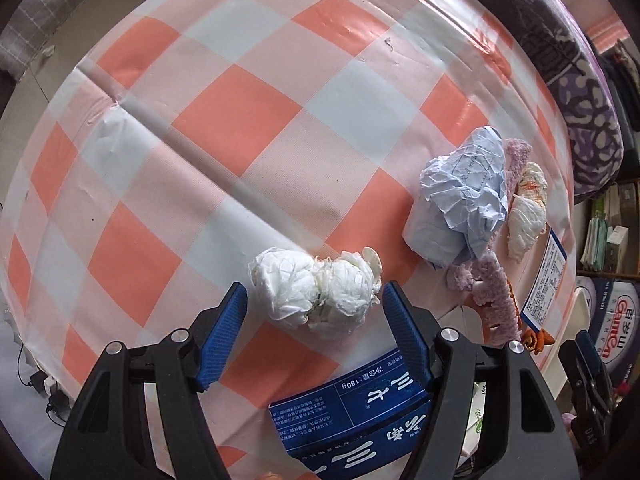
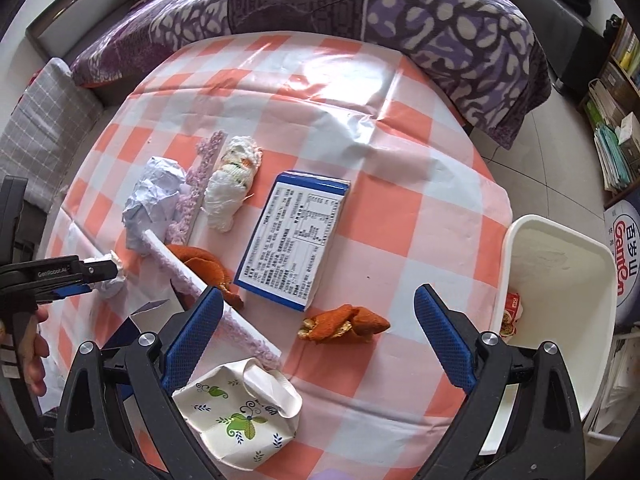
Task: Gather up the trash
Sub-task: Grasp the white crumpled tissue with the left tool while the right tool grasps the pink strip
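A white crumpled tissue wad (image 1: pixel 316 292) lies on the pink checked tablecloth (image 1: pixel 240 128). My left gripper (image 1: pixel 315 290) points down over it, open, with the wad between its blue pads (image 1: pixel 226 336) and a thin gap on each side. My right gripper (image 2: pixel 319 291) is open above the table with nothing in it. An orange peel (image 2: pixel 344 324) lies just beyond its fingers. Other trash: blue crumpled paper (image 2: pixel 154 200), a stained tissue (image 2: pixel 232 184), a blue and white box (image 2: pixel 296 236), a second peel (image 2: pixel 208 268), a crushed paper cup (image 2: pixel 240 412).
A white bin (image 2: pixel 568 292) stands off the table's right edge with a red wrapper (image 2: pixel 510 312) inside. A purple fuzzy strip (image 2: pixel 192 196) crosses the trash pile. A bed with a purple blanket (image 2: pixel 360 12) lies behind. A person's hand (image 2: pixel 34 356) holds the left gripper.
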